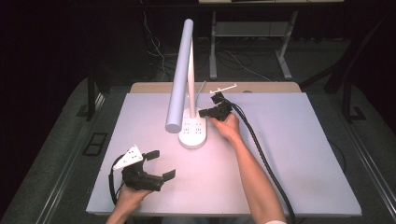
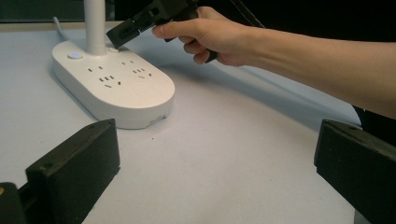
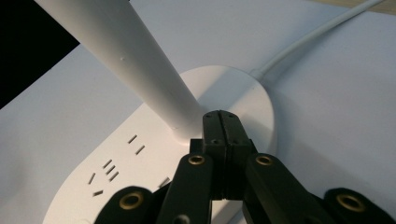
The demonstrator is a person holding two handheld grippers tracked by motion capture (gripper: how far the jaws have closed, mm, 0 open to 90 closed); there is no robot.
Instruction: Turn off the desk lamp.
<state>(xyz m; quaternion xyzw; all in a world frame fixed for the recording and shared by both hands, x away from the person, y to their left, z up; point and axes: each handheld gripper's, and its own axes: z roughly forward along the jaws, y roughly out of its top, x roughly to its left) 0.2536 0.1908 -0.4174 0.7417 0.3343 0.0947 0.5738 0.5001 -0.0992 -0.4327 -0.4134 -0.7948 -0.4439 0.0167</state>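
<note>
High view: a white table point(image 1: 299, 154) in a dark room carries a lamp base point(image 1: 193, 132); the left gripper point(image 1: 159, 164) near its front corner is spread. Right gripper view: right gripper point(image 3: 221, 122), jaws pressed together, tips at the lamp's post point(image 3: 140, 60)

The lamp base point(image 2: 116, 86) looks like smooth white plastic with a slight gloss, and its pole point(image 3: 135, 60) has the same finish. The table top point(image 1: 299, 154) is matt and pale. Both gripper jaws are matt black plastic with brass-coloured screws.
</note>
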